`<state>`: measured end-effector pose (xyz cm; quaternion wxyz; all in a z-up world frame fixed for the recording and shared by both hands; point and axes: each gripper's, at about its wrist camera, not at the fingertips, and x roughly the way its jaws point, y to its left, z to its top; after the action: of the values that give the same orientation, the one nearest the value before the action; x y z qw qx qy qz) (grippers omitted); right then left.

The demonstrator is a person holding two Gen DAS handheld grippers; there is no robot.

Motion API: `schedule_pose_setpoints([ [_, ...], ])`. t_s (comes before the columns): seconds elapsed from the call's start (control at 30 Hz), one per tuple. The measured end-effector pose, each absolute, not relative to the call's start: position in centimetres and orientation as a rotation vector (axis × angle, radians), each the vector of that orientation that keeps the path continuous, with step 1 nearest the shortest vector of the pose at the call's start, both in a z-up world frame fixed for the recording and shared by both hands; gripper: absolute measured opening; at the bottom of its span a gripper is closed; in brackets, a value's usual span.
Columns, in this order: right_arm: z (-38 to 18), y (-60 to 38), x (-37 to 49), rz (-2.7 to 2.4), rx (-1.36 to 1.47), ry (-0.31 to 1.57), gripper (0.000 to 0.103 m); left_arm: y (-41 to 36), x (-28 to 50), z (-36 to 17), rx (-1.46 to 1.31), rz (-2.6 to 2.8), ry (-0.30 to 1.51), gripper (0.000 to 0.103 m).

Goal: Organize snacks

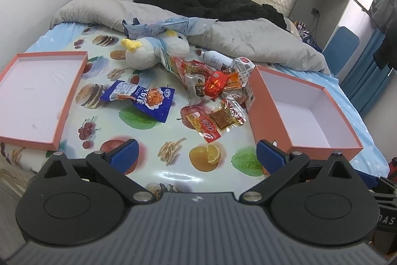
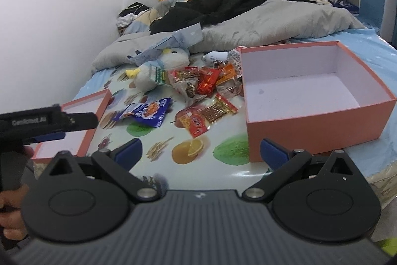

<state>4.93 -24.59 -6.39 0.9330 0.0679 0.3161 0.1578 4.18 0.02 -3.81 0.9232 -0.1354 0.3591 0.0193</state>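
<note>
A heap of red and orange snack packets [image 1: 213,83] [image 2: 208,81] lies mid-bed on a food-print mat. A blue snack bag [image 1: 146,97] [image 2: 146,113] lies left of it. A red-yellow packet [image 1: 208,126] [image 2: 196,124] lies nearest me. An empty pink box [image 1: 273,116] [image 2: 310,126] stands on the right; its shallow pink lid [image 1: 67,103] [image 2: 96,126] lies on the left. My left gripper [image 1: 198,155] is open and empty, short of the snacks. My right gripper [image 2: 202,153] is open and empty, beside the box's front corner.
A white plush duck [image 1: 153,51] [image 2: 158,66] and a white bottle [image 1: 215,58] [image 2: 215,57] lie behind the snacks. A grey duvet [image 1: 248,39] and black clothes [image 1: 211,1] cover the far half. The other hand-held gripper [image 2: 49,121] shows at the left.
</note>
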Motion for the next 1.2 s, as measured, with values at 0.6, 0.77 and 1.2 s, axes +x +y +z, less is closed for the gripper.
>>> schedule_pose_setpoints([
  [0.6,-7.4,-23.4,6.1,0.333,0.111,0.649,0.103,1.1,6.4,-5.8,-0.310,0.039,0.798,0.102],
  [0.77,-7.8,-22.8,6.8,0.340,0.103,0.652,0.103,1.9,6.9,-6.5,-0.314,0.050,0.818,0.102],
  [1.2,-8.5,-21.7,7.7,0.344,0.100,0.644,0.103,2.7,8.7,-7.8,-0.327,0.044,0.847,0.102],
])
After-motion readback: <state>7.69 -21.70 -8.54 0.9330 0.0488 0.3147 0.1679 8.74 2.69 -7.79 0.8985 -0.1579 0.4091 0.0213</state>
